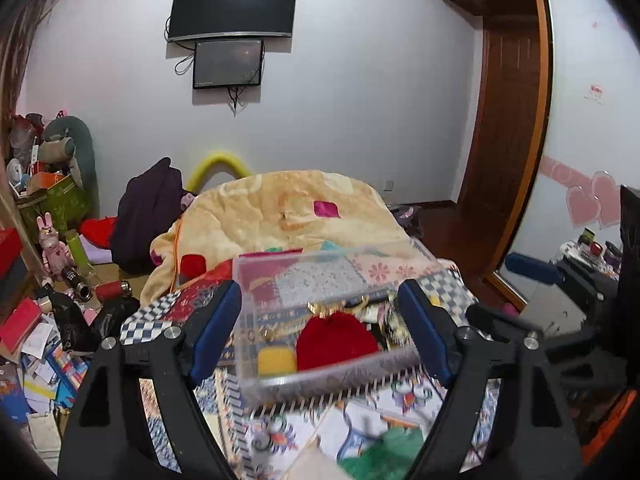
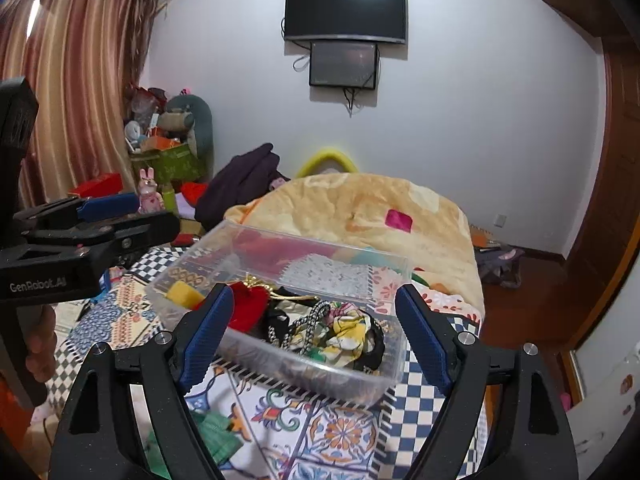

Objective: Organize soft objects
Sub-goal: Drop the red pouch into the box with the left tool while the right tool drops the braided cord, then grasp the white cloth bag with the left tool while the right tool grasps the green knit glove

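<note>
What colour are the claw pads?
Blue, ribbed, on black arms. Clearest in the right wrist view: right claw pads flank the clear plastic box.

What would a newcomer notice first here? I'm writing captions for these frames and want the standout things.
The clear plastic bin sits centre on the patterned bedspread, holding a red pouch, a yellow piece and tangled scarves. Both grippers, left and right, frame it with jaws open and empty. Behind, a peach blanket is heaped below two dark wall screens.
</note>
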### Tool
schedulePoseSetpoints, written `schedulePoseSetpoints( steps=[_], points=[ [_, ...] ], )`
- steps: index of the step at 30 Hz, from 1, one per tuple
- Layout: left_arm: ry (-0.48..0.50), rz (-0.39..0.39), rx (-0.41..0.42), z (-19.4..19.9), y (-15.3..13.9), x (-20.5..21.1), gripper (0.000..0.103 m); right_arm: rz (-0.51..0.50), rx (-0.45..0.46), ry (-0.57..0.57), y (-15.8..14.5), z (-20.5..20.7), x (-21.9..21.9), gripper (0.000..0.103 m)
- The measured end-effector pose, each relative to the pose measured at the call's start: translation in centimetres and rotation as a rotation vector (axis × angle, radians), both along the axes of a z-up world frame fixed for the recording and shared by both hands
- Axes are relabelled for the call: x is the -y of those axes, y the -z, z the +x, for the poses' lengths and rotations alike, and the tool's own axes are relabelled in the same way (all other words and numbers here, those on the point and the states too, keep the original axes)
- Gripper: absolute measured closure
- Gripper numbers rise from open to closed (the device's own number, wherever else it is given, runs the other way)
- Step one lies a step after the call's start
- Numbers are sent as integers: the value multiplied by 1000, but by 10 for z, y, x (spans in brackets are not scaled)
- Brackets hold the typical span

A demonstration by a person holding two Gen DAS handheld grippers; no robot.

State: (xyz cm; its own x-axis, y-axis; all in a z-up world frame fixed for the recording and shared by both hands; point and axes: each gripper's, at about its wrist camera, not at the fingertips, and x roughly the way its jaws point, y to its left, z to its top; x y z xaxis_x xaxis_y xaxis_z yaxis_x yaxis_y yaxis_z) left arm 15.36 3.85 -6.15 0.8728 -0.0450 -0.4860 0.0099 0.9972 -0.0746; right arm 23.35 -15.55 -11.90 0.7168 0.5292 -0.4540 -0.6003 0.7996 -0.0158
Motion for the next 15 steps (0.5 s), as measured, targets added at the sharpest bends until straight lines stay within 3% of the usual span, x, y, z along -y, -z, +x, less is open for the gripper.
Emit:
schedulePoseSetpoints(
  steps=[5, 11, 15],
  points=[
    [8, 8, -40, -28, 11, -1, 7, 19, -47, -15, 16, -15, 3, 19],
    [8, 47, -117, -55, 37, -1, 7, 4, -146, -32, 45, -27, 1, 19],
    [-3, 14, -178, -66, 60, -4, 7, 1, -213, -40, 62, -38, -1, 19]
  ],
)
